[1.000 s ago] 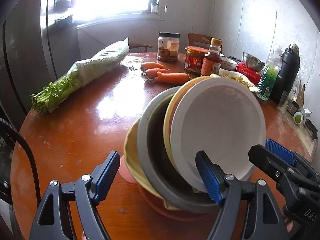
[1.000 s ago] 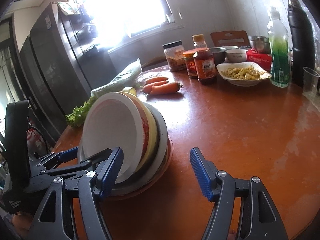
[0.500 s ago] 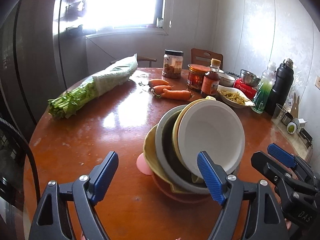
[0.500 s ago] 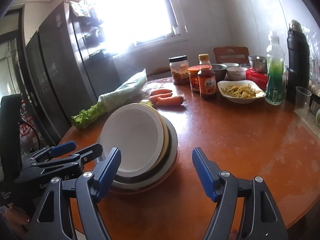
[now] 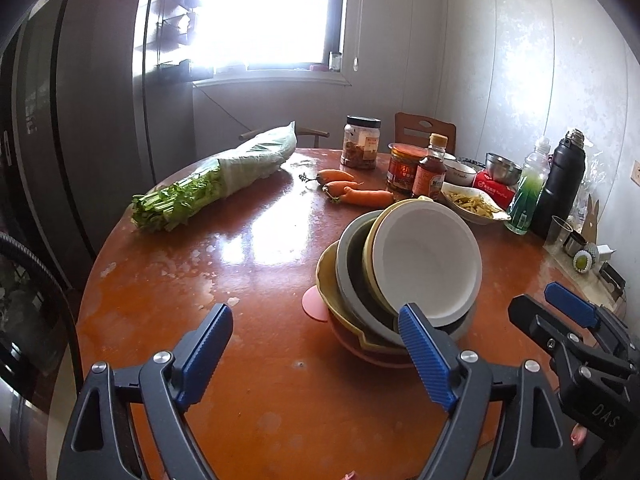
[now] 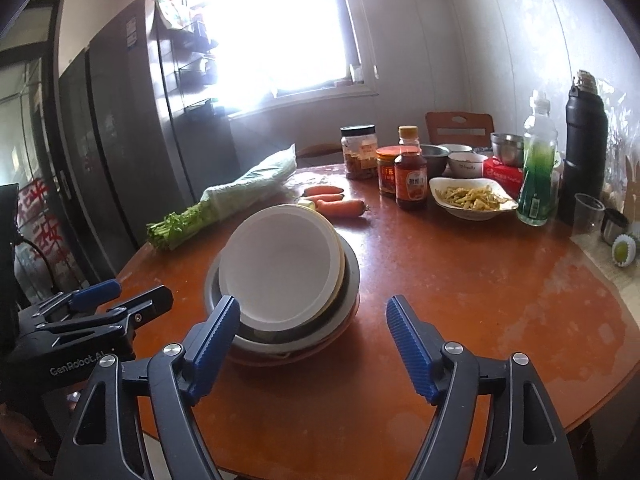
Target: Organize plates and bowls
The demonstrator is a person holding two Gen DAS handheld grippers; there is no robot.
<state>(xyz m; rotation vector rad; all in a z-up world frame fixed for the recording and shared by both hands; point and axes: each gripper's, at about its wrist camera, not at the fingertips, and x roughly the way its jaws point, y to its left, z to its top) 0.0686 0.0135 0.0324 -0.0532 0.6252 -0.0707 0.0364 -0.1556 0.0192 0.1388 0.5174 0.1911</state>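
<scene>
Left wrist view: the left gripper hangs above the round wooden table, jaws opening wide, nothing between its blue pads. The stack of bowls sits just ahead toward the right, nested crookedly, the white bowl on top tilted toward the camera. The right gripper hangs close in front of the same stack, jaws opening too, gripping nothing. Carrots lie beyond the stack.
</scene>
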